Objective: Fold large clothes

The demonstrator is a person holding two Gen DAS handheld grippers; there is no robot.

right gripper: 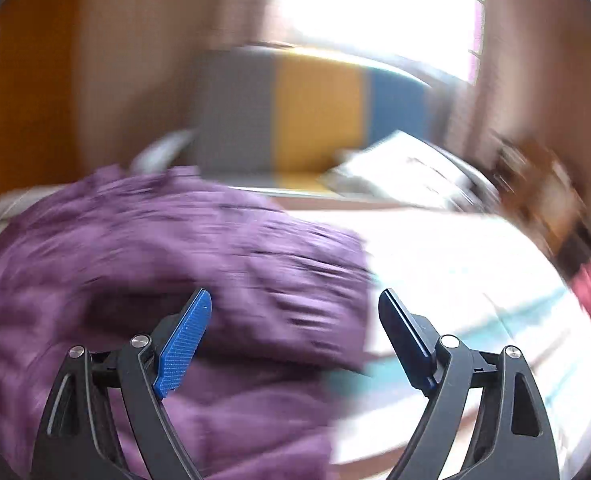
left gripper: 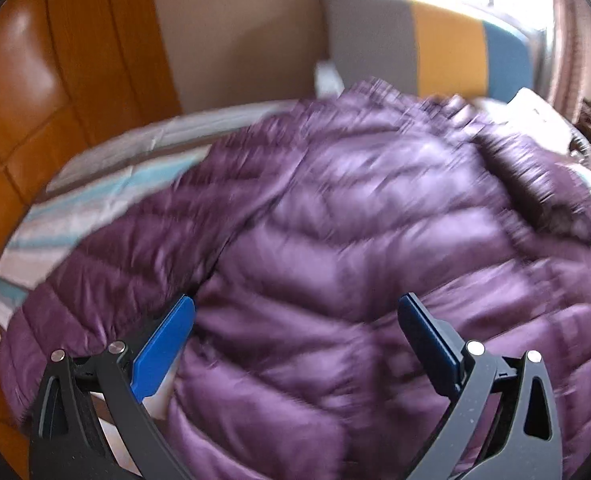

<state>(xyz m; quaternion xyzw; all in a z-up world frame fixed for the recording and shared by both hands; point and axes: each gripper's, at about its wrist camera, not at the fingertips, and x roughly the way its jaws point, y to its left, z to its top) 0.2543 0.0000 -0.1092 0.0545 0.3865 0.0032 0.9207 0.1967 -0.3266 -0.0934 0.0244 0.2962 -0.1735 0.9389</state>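
Left wrist view. One purple quilted jacket (left gripper: 355, 232) is lying spread across a bed with a striped sheet (left gripper: 107, 192), filling most of the field. The left gripper (left gripper: 295, 312) is hovering over the jacket's near part with its two blue-padded fingers (left gripper: 163, 356) standing wide apart and gripping nothing; purple fabric is showing in the gap between them, and whether the tips are touching it cannot be told. One sleeve is running off toward the left fingertip. Behind the bed one headboard (left gripper: 447, 48) is showing in three panels (grey, yellow, blue), with one wooden door (left gripper: 55, 80) at left and one white pillow (left gripper: 535, 108) at far right.

Right wrist view (heavily blurred). The right gripper (right gripper: 295, 308) is likewise standing wide open and empty. The same jacket (right gripper: 155, 260) is lying to the left, passing under the left blue finger (right gripper: 183, 344), while its edge is ending within the gap; the dark right finger (right gripper: 405, 344) is sitting over bare sheet (right gripper: 455, 280). The headboard (right gripper: 315, 116) and pillow (right gripper: 399, 168) are lying beyond.
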